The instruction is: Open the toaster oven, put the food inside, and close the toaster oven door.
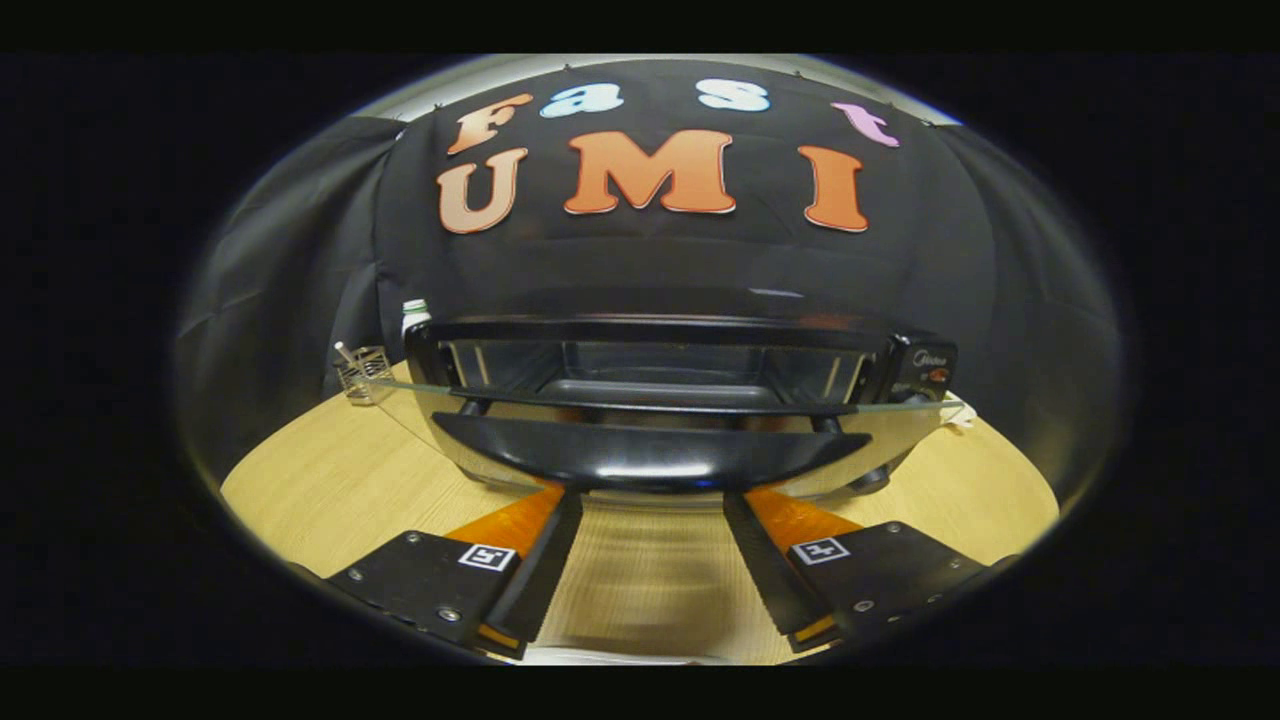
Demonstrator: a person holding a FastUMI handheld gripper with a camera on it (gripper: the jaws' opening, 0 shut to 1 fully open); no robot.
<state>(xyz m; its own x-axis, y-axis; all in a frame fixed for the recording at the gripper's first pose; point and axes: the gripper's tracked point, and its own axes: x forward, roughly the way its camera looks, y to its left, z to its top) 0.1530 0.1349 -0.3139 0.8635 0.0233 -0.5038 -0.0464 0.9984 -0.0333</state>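
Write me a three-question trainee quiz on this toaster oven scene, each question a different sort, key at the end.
1. True or false: the black toaster oven has its glass door folded down open.
2. Multiple choice: the gripper fingers stand A) clamped on the black door handle, B) spread apart just below the handle, C) inside the oven.
3. Fill in: the small wire basket stands on the light wooden table beside the oven's ____ side, as seen here.

Key: 1 true; 2 B; 3 left.
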